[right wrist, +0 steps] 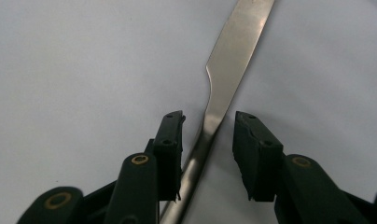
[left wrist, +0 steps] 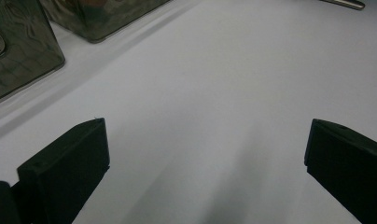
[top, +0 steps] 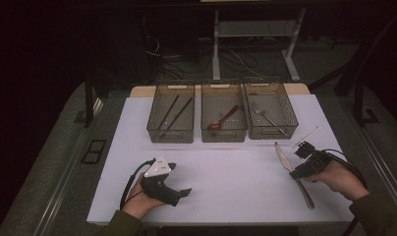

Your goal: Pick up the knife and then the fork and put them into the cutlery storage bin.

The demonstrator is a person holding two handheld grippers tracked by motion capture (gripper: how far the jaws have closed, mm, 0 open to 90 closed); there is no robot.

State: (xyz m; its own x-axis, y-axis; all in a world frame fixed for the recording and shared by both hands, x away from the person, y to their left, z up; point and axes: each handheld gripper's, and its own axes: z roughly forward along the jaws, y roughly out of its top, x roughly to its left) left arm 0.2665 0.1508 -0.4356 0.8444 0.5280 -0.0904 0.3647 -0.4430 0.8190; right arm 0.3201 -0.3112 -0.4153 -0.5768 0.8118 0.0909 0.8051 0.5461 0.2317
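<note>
Your right gripper [top: 298,164] sits at the lower right of the high view, over the middle of a table knife [top: 292,173] that lies flat on the white table [top: 226,167]. The knife runs diagonally, blade tip toward the upper left and handle toward the lower right of that frame.

In the right gripper view, the knife [right wrist: 219,105] rises from the bottom centre and slants to the upper right. Its neck, where blade meets handle, lies between the jaws of the right gripper [right wrist: 208,122]. The jaws stand part-way closed on either side of the metal. A gap shows between the right pad and the knife; the left pad lies close to the handle, but whether it touches cannot be told. The knife is straddled, not clamped.

Your left gripper [top: 179,194] rests at the lower left of the high view, well apart from the knife. In the left gripper view, the left gripper [left wrist: 207,154] has its jaws spread wide with bare table between them: released.

Three wire baskets stand in a row at the centre of the high view, beyond both grippers. The left basket [top: 155,129] holds chopsticks [top: 173,114], the middle basket [top: 223,135] a red spoon [top: 222,119], the right basket [top: 290,120] a fork [top: 265,118].
</note>
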